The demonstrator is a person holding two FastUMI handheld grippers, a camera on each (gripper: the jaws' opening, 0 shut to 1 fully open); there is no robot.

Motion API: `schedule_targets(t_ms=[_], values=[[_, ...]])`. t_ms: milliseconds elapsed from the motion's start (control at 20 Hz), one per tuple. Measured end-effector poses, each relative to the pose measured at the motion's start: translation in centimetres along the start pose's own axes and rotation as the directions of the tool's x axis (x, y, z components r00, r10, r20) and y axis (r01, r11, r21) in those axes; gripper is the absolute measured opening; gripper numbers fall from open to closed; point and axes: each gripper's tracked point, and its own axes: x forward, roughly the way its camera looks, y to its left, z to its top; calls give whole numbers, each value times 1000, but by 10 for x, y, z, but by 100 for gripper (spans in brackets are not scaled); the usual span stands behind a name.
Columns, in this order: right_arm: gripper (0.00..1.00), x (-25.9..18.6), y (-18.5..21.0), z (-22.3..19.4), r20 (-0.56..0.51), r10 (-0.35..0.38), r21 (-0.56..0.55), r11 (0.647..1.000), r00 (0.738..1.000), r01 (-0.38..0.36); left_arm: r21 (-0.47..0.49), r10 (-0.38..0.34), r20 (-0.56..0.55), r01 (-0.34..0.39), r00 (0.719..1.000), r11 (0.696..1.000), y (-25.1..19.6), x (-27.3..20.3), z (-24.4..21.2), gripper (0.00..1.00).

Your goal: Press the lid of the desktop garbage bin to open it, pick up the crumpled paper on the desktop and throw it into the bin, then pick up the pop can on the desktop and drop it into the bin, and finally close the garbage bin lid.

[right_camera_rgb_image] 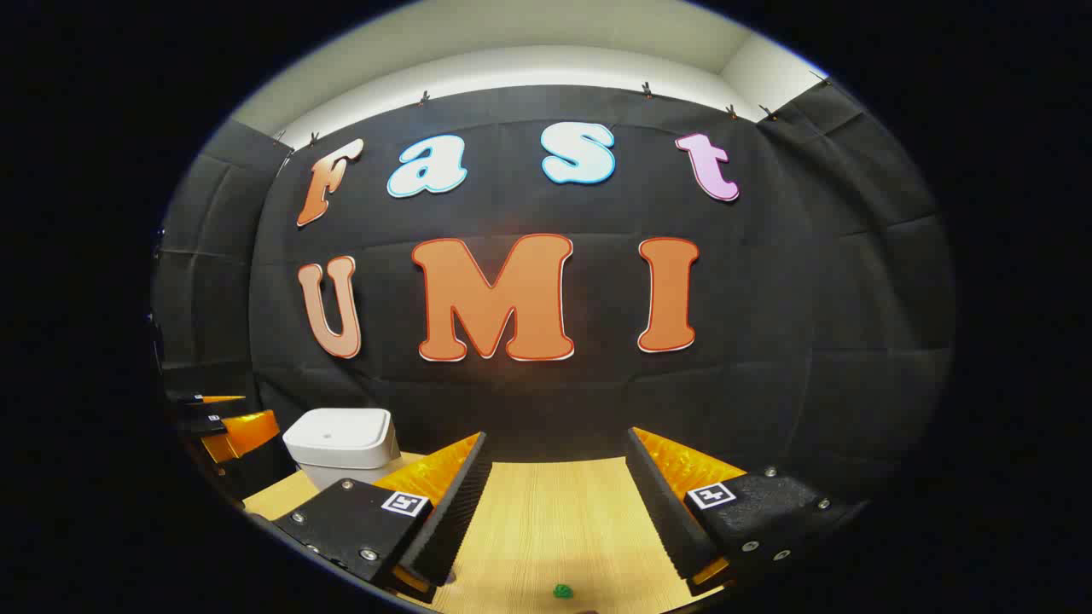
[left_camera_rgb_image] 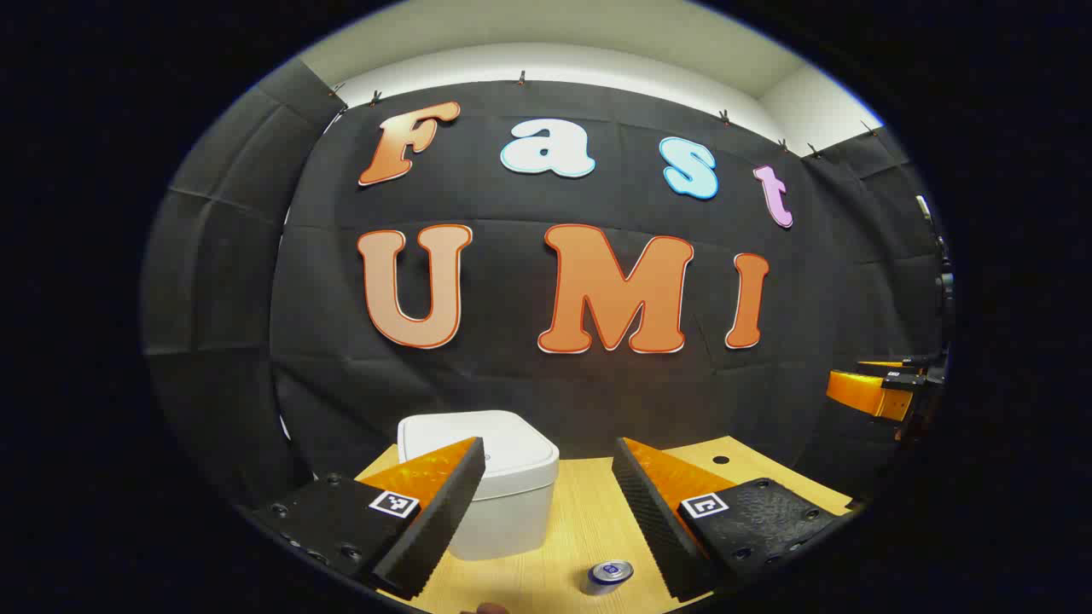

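Observation:
A white desktop bin (left_camera_rgb_image: 499, 486) with its lid down stands on the wooden desk, partly behind my left gripper's left finger. My left gripper (left_camera_rgb_image: 548, 495) hangs open above the desk with nothing between its fingers. A silver pop can (left_camera_rgb_image: 609, 576) stands upright near the bottom edge, just inside the right finger. In the right gripper view the same bin (right_camera_rgb_image: 343, 445) sits at the far left, lid shut. My right gripper (right_camera_rgb_image: 554, 495) is open over bare desk. A small green crumpled piece (right_camera_rgb_image: 562, 590) lies on the desk at the bottom edge.
The wooden desk (right_camera_rgb_image: 554, 520) runs back to the black cloth wall. A round dark hole (left_camera_rgb_image: 721, 460) shows in the desk at the back right. The other gripper (left_camera_rgb_image: 879, 392) shows at the far right of the left gripper view, and the other gripper (right_camera_rgb_image: 223, 426) beside the bin in the right gripper view.

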Motion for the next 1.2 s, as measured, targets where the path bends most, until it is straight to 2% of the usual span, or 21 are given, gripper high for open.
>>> schedule_targets(t_ms=[50, 150, 200, 400, 600, 850, 900, 1000, 1050, 1100, 1150, 1200], values=[[94, 3, -3, -2, -13, 16, 8, 1000, 1000, -16, 10, 11, -4, -11, 1000, 1000, -5, 3, 2, 95], [94, 9, -4, -6, -28, 58, 4, 998, 998, -57, -1, 18, 5, -18, 1000, 1000, -15, 8, 8, 99], [94, 11, -8, -10, -39, 66, -7, 998, 997, -66, -16, 21, 0, -21, 1000, 1000, -20, 11, 6, 95], [94, 14, -11, -25, -64, 106, -23, 994, 992, -107, -49, 50, -39, -51, 998, 997, -29, 18, -12, 96], [94, 18, 1, -31, -85, 158, 79, 985, 984, -151, -32, 57, -59, -59, 997, 998, -29, 21, -22, 96], [94, 30, 7, -26, -75, 137, 83, 988, 988, -131, 4, 46, -66, -46, 997, 999, -14, 30, -21, 96], [100, 33, 10, -26, -75, 136, 94, 987, 988, -129, 10, 39, -56, -38, 998, 999, -10, 33, -17, 95], [100, 36, 17, -28, -82, 133, 100, 987, 988, -124, 22, 24, -35, -23, 999, 999, -3, 38, -11, 95], [94, 37, 21, -27, -78, 131, 93, 988, 988, -123, 25, 16, -29, -15, 999, 1000, 0, 42, -9, 95], [94, 38, 21, -26, -71, 118, 80, 990, 990, -112, 25, 10, -37, -9, 999, 1000, 4, 47, -10, 95], [100, 39, 23, -25, -67, 107, 68, 992, 992, -102, 23, 4, -51, -3, 999, 1000, 6, 49, -12, 95], [100, 40, 28, -25, -62, 114, 60, 992, 992, -111, 19, 2, -48, -2, 999, 1000, 9, 50, -11, 95]])
